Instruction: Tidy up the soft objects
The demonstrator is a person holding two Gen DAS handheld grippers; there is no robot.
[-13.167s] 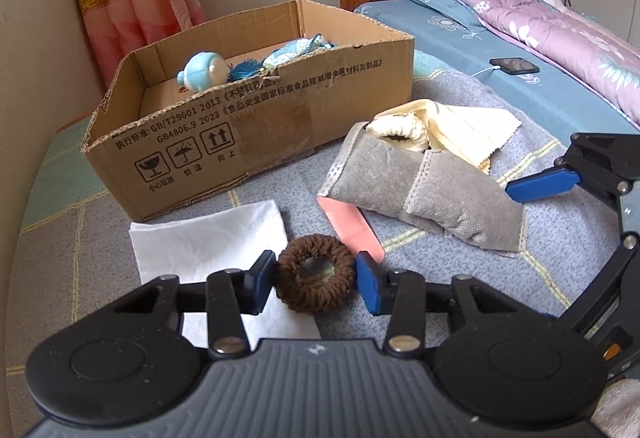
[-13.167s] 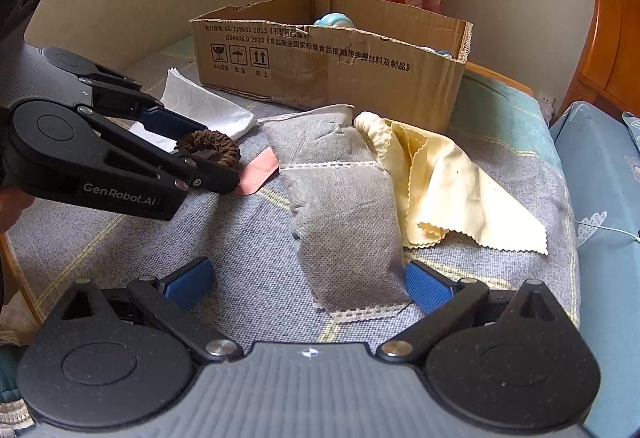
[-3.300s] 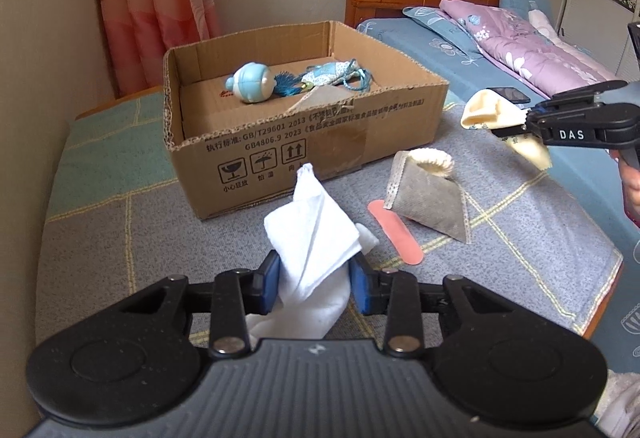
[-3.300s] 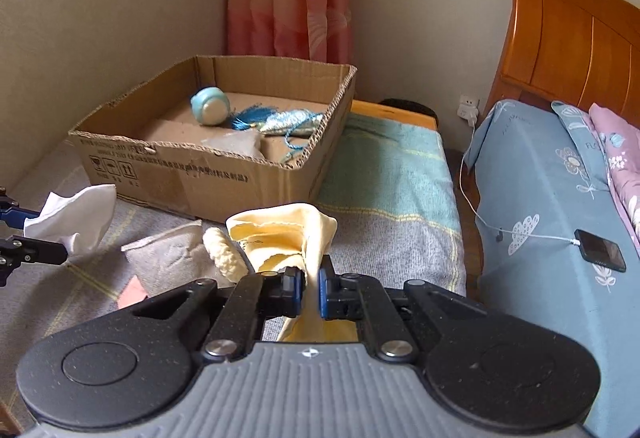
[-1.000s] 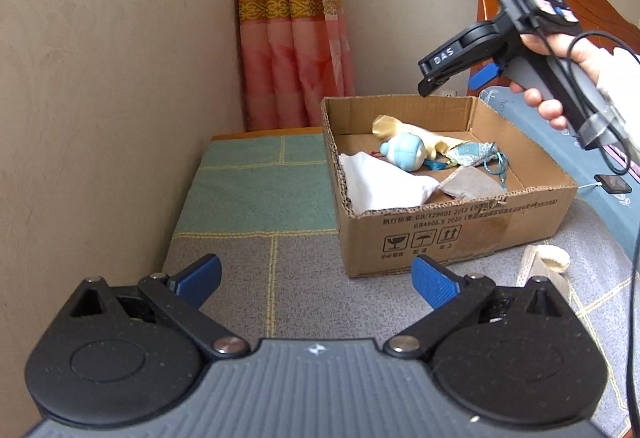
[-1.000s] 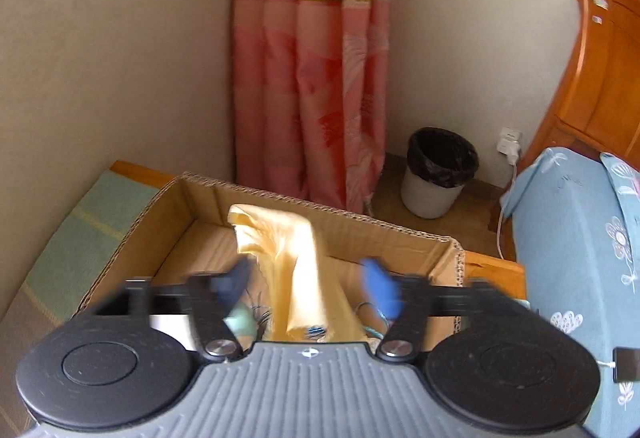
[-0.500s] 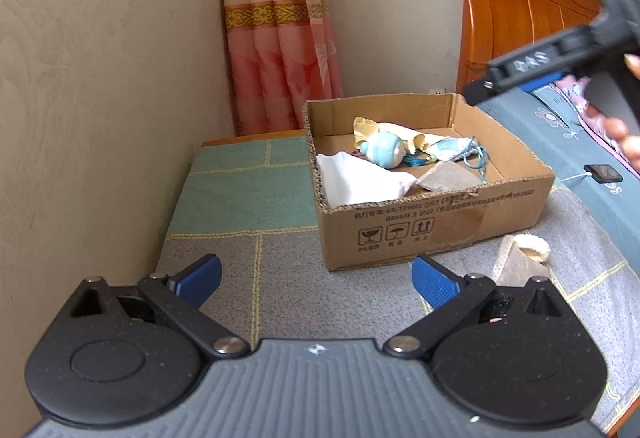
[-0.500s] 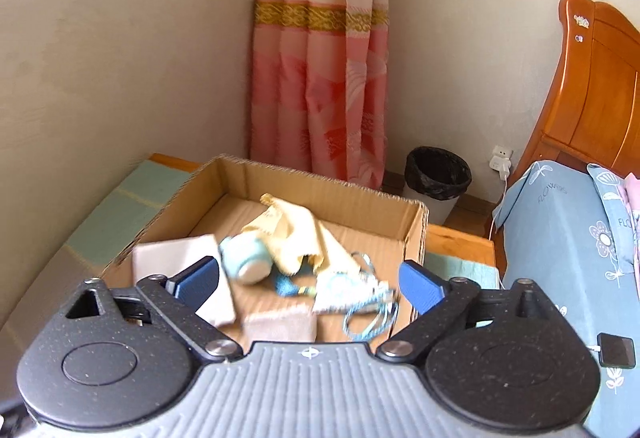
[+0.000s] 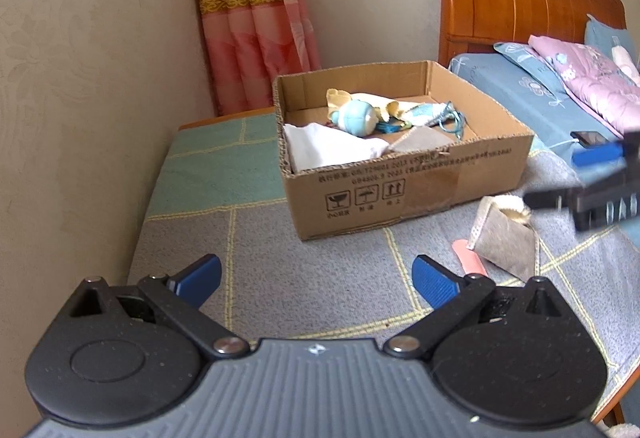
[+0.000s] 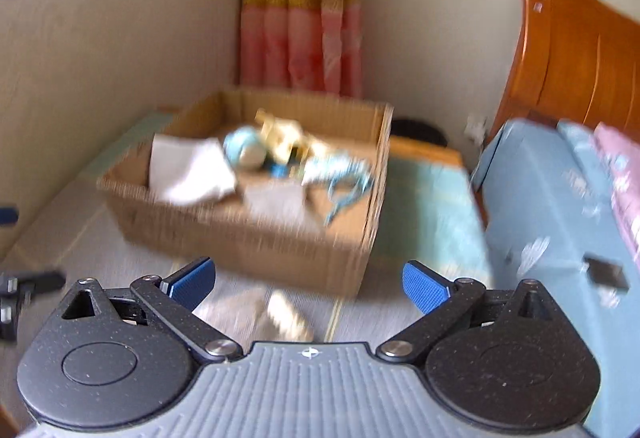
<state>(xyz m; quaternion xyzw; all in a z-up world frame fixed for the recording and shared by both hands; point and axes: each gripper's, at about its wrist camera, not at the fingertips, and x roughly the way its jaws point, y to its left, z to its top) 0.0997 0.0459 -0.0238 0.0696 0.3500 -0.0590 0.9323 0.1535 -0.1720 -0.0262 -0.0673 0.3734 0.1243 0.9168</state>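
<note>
left gripper (image 9: pixel 316 280): spread wide, empty, hanging over the grey mat.
right gripper (image 10: pixel 306 284): spread wide, empty, above the grey pouch (image 9: pixel 506 240).
just changed: a second ago the right hung over the box; now it's back out. The white cloth (image 9: pixel 328 148) and yellow cloth (image 9: pixel 386 106) both lie inside the cardboard box (image 9: pixel 404 184).
still out: pouch and pink strip (image 9: pixel 470 258), on the mat by the box front.
next, likely: pouch.

"2013" on cardboard box (image 9: pixel 400 194) front
</note>
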